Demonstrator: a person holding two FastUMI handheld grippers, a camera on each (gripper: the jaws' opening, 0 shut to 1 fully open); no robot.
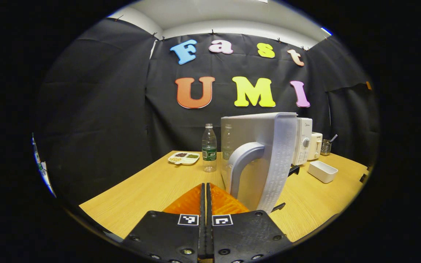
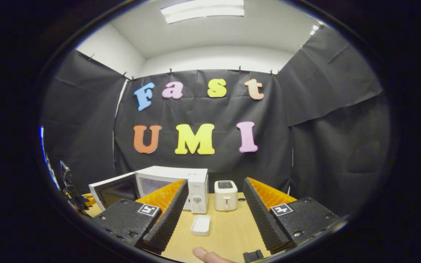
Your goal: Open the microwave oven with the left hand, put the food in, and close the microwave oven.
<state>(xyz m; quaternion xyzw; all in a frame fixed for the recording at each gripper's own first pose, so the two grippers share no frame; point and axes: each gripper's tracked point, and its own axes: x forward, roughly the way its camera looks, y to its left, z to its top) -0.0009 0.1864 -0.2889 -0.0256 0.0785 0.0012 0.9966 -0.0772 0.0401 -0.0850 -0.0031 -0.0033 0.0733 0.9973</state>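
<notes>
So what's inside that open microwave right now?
In the right gripper view, the microwave has its door swung open, and the pale cavity looks bare as far as it shows. An orange finger covers its lower right part.

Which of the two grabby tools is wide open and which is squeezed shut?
The right tool is wide open, its two fingers spread far apart over the table. The left tool is squeezed shut, fingers pressed together, beside the open microwave door.

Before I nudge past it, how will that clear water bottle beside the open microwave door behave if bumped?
The water bottle stands tall and narrow on the table, so it probably tips easily. It looks like thin clear plastic, likely light and not fragile, though how full it is I cannot tell. Being round, it would probably roll once down, perhaps toward the food tray or the microwave door.
</notes>
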